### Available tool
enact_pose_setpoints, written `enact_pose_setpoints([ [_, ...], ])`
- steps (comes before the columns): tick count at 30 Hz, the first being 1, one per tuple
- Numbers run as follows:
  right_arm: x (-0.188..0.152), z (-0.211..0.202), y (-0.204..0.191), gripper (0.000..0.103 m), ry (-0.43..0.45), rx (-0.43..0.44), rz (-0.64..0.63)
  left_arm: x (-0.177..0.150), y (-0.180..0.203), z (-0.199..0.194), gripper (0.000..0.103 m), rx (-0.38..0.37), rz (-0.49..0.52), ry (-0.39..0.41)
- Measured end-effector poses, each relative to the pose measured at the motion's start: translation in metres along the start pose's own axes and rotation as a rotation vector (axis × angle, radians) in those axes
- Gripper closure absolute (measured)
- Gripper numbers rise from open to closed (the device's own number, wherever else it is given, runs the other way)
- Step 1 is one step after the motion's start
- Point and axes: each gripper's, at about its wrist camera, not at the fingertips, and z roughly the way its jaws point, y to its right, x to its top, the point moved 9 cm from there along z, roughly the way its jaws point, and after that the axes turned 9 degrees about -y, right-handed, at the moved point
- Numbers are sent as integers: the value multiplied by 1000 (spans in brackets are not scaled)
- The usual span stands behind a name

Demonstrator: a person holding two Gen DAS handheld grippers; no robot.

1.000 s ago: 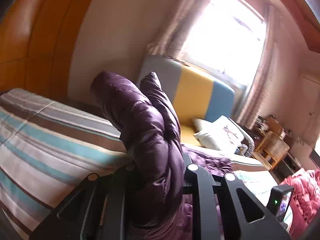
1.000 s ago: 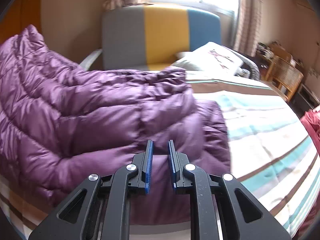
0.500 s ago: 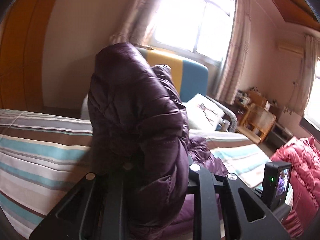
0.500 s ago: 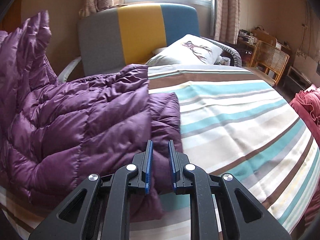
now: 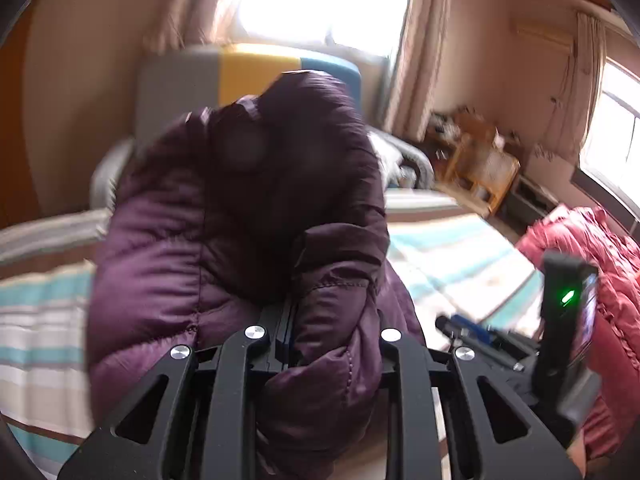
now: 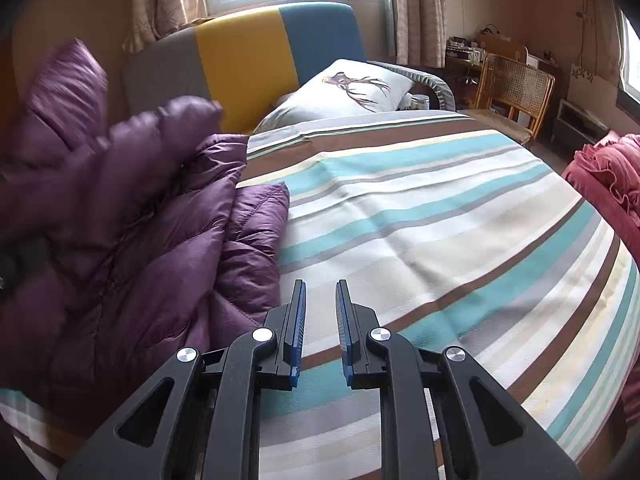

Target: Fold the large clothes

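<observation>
Holding a thick bunch of the purple jacket (image 5: pixel 240 216) in the left hand-held gripper (image 5: pixel 320 344), fabric filling the narrow gap and hiding the fingertips; lifted above the striped bed (image 6: pixel 440 216), probably to carry this part over the rest for a fold. Rest of jacket lying on the left side of the bed, near the headboard (image 6: pixel 248 52). Right hand-held gripper (image 6: pixel 321 312) nearly closed, a small gap between the blue pads, nothing inside; hovering over bare sheet just beside the jacket edge, likely ready to pin or smooth. Red garment (image 6: pixel 608 176) waiting at the far right.
</observation>
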Motion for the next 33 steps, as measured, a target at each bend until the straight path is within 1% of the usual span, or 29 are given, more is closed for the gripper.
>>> enact_pose_setpoints([
  [4, -4, -1, 11, 87, -3, 3, 19, -10, 7, 20, 81, -28, 19, -37],
  [5, -4, -2, 14, 87, -3, 7, 25, -11, 6, 20, 81, -42, 13, -38],
  [8, -4, -3, 20, 87, -1, 25, 53, -12, 1, 12, 75, -85, -20, -34],
  [9, -3, -2, 22, 87, -1, 25, 54, -11, -1, 5, 66, -111, -32, -22],
  [10, -3, -2, 21, 87, 0, 29, 56, -11, 0, -2, 44, -147, -47, -19],
  [11, -3, -2, 19, 87, 0, 38, 58, -11, 4, -12, 31, -219, -64, -16],
  [12, -3, -3, 18, 87, -1, 43, 59, -11, 9, -20, 16, -261, -63, -1],
  [13, -3, -4, 17, 87, 0, 48, 59, -11, 14, -29, 15, -270, -45, 22],
  [15, -3, -10, 13, 87, 9, 62, 57, -11, 17, -54, 15, -240, 7, 81],
  [17, -3, -17, 8, 87, 19, 82, 54, -10, 2, -72, 15, -202, -8, 128],
  [18, -1, -25, 4, 87, 32, 100, 51, -8, -17, -85, 15, -181, -50, 169],
  [19, 0, -32, 1, 87, 44, 113, 47, -5, -42, -95, 15, -137, -100, 210],
  [20, 3, -41, -5, 87, 60, 136, 37, -1, -72, -100, 15, -68, -153, 235],
  [22, 9, -55, -16, 87, 90, 171, 20, -1, -123, -102, 17, 44, -251, 257],
  [23, 13, -63, -23, 87, 106, 200, 12, -3, -148, -97, 17, 78, -301, 250],
  [24, 15, -69, -31, 87, 116, 227, 7, -8, -176, -85, 21, 115, -350, 206],
  [25, 18, -75, -42, 87, 125, 260, 2, -13, -193, -70, 27, 133, -378, 152],
  [26, 22, -80, -54, 87, 133, 293, -7, -18, -201, -55, 31, 124, -388, 90],
  [27, 25, -83, -64, 87, 137, 319, -21, -23, -201, -39, 45, 92, -392, 36],
  [28, 28, -86, -78, 87, 139, 349, -45, -25, -197, -30, 51, 54, -386, 11],
  [29, 31, -89, -92, 87, 138, 377, -76, -25, -188, -25, 53, 44, -363, 9],
  [31, 34, -89, -114, 87, 126, 414, -127, -22, -170, -20, 64, 55, -305, 24],
  [32, 36, -86, -122, 87, 112, 419, -152, -19, -160, -18, 66, 53, -280, 26],
  [33, 39, -81, -128, 87, 103, 402, -178, -15, -152, -15, 69, 56, -261, 22],
])
